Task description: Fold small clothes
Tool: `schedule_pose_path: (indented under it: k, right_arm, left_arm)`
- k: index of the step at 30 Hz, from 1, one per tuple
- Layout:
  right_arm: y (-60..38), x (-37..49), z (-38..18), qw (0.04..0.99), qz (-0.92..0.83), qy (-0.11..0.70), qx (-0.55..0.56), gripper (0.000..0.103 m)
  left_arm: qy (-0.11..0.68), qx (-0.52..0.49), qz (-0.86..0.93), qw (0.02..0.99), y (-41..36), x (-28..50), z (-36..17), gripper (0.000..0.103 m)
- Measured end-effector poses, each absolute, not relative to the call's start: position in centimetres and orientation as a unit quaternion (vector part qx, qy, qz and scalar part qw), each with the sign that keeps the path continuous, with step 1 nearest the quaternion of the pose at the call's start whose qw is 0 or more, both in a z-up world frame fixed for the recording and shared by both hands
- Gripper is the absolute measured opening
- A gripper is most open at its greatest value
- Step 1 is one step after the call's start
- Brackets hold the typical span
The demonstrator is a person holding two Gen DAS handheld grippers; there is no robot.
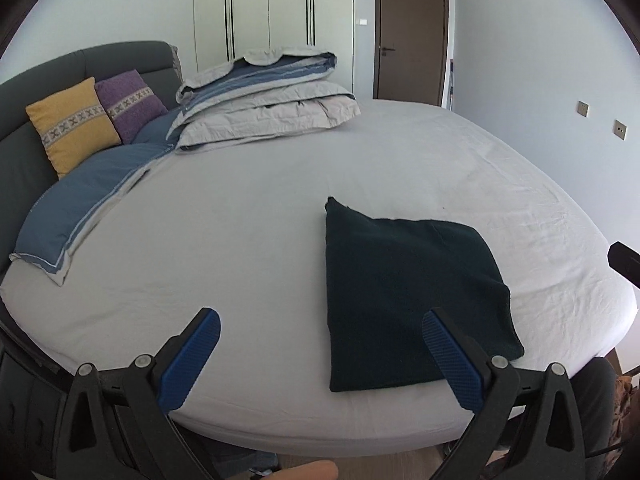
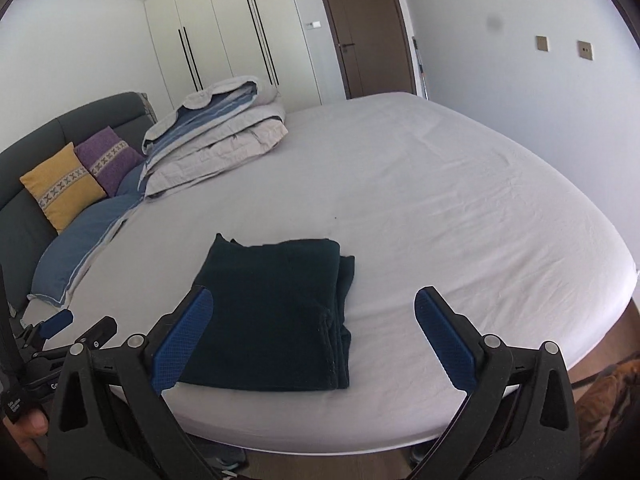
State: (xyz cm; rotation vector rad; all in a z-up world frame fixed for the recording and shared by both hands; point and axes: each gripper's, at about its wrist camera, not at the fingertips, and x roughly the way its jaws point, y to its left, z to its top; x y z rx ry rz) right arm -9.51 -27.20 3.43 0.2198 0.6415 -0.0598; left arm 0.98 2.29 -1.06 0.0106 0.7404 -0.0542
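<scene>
A dark green garment (image 1: 404, 300) lies folded into a flat rectangle on the bed's grey sheet (image 1: 240, 240), near the front edge. It also shows in the right wrist view (image 2: 272, 312), with stacked layers along its right side. My left gripper (image 1: 320, 332) is open and empty, held above the front edge to the left of the garment. My right gripper (image 2: 312, 316) is open and empty, above the garment's right part, not touching it. The left gripper's blue fingertip (image 2: 58, 322) shows at the left of the right wrist view.
A folded grey and blue duvet (image 1: 264, 96) lies at the back of the bed. Yellow (image 1: 72, 124) and purple (image 1: 130, 102) cushions lean on the dark headboard (image 1: 24, 92), a blue pillow (image 1: 84, 196) below them. A wardrobe (image 1: 272, 4) and brown door (image 1: 412, 32) stand behind.
</scene>
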Motion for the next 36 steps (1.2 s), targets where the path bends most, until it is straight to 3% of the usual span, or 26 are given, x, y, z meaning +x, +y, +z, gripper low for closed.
schedule_pose_path:
  k: [16,36]
  right_arm:
    - [-24.1,-7.5,-0.1,0.92,-0.034,0.386,0.055,0.103]
    - [-23.0,-6.8,-1.2,0.913,-0.02,0.407,0.034,0.103]
  left_arm:
    - [0.404,-0.002,-0.008,0.915,3.1,2.1,-4.2,0.103]
    - [0.408,0.001,-0.01,0.913,2.9,2.2,-4.6,0.103]
